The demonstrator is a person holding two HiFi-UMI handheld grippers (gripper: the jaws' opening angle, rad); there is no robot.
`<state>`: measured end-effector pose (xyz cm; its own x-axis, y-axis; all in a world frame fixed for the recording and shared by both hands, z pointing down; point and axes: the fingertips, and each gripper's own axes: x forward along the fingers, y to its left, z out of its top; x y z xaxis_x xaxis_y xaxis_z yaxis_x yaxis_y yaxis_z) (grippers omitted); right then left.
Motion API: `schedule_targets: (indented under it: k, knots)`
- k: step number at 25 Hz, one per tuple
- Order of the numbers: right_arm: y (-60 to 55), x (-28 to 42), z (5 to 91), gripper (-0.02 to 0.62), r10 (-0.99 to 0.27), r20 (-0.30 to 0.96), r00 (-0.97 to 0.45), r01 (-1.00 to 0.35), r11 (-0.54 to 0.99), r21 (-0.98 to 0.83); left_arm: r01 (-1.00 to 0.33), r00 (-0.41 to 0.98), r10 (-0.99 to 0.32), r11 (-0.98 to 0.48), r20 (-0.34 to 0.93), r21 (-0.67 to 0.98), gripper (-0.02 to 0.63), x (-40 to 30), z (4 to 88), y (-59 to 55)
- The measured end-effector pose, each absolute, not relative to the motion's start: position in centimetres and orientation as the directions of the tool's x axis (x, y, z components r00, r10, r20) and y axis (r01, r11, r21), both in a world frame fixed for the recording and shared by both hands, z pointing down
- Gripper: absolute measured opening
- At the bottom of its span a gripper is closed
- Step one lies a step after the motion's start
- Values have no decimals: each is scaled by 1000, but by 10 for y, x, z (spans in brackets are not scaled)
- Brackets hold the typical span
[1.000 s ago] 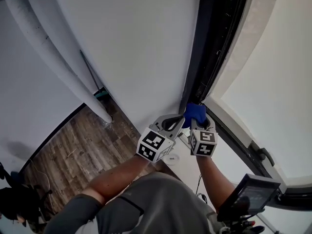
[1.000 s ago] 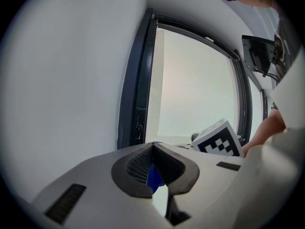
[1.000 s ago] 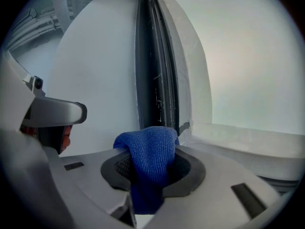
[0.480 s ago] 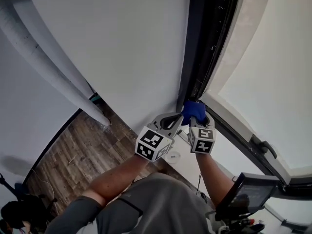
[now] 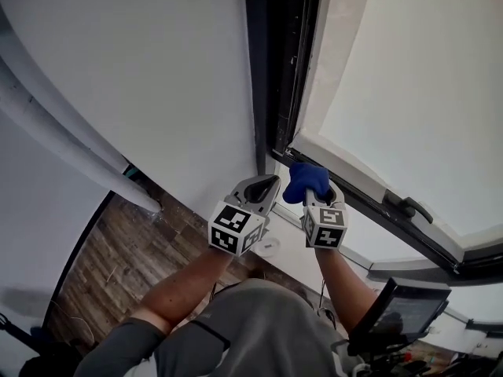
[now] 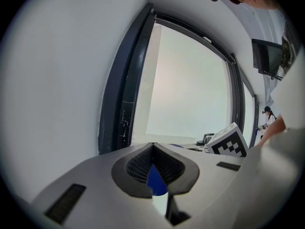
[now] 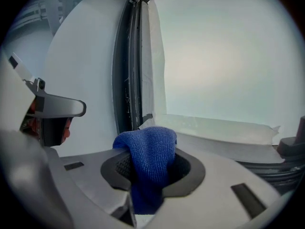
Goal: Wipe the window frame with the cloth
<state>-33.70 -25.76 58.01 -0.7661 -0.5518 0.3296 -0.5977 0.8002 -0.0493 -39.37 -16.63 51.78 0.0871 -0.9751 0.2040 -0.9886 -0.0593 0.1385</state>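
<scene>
The dark window frame (image 5: 275, 69) runs up the wall and turns a corner just above my grippers. A blue cloth (image 5: 305, 181) bulges out of my right gripper (image 5: 314, 188), whose jaws are shut on it, close under the frame's corner. In the right gripper view the cloth (image 7: 150, 151) fills the jaws of that gripper (image 7: 152, 163), with the frame (image 7: 126, 66) straight ahead. My left gripper (image 5: 266, 185) sits beside the cloth on its left, shut with nothing held. In the left gripper view its jaws (image 6: 153, 149) meet at the tips below the frame (image 6: 119, 94); a blue sliver shows in the slit.
A white wall (image 5: 157, 69) lies left of the frame, crossed by a white pipe (image 5: 55, 124). The pale window sash (image 5: 409, 93) has a dark handle (image 5: 405, 206) at the right. Wooden floor (image 5: 118, 258) is far below, and a dark screen (image 5: 397, 312) sits at lower right.
The head view has swung, so the frame now stands more upright and further left. Both grippers stay together by the frame's corner; the cloth sits slightly higher and remains gripped.
</scene>
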Motion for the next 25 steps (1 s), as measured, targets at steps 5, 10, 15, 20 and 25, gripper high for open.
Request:
schedule_targets:
  k: [5,10,15,20,25]
  knots:
    - [-265,-299,578,120,-595,332,-732,-646,762,-58,-983,136,-968,-105,213,150,8,-367,522,-176]
    - [-277,-243,580,120,-658,336,-674,-713,698,-63,-972,209,-955,-179,212,151,8,-329,521,-195]
    - [-287,-189,580,120,-693,337,-637,-750,657,-68,-962,253,-944,-224,213,154,9,-285,519,-211]
    - [-298,-127,583,120,-738,339,-583,-798,598,-72,-944,321,-922,-295,214,146,8,-231,517,-229]
    - [-307,-67,583,120,-779,341,-527,-841,535,-78,-922,381,-900,-354,212,155,9,-180,514,-244]
